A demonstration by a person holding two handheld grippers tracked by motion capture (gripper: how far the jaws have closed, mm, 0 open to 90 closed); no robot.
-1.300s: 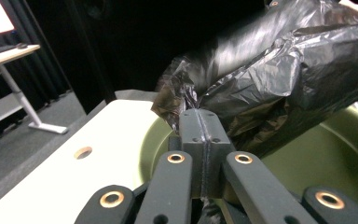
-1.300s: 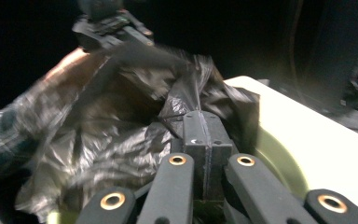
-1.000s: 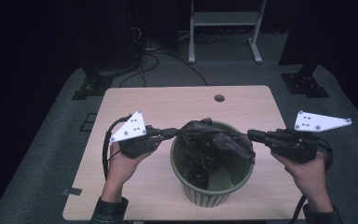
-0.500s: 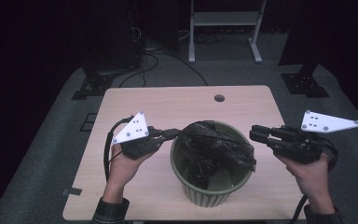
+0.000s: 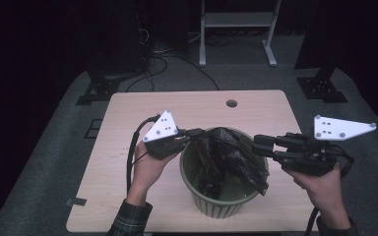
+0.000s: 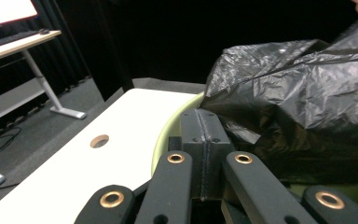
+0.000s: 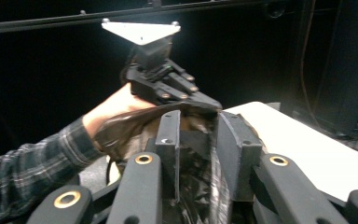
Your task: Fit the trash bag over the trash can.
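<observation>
So the left tongs (image 5: 193, 133) are pinched tight on the black trash bag (image 5: 231, 155) at the green bin's (image 5: 216, 204) left rim mid-table, while the right tongs (image 5: 262, 145) have just been opening, parted beside the bag's right edge.

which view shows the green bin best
The high view: the whole green bin stands on the table, its rim and the black bag draped into it plain. The left gripper view catches a curve of its pale rim. In the right gripper view the bag hides it.
</observation>
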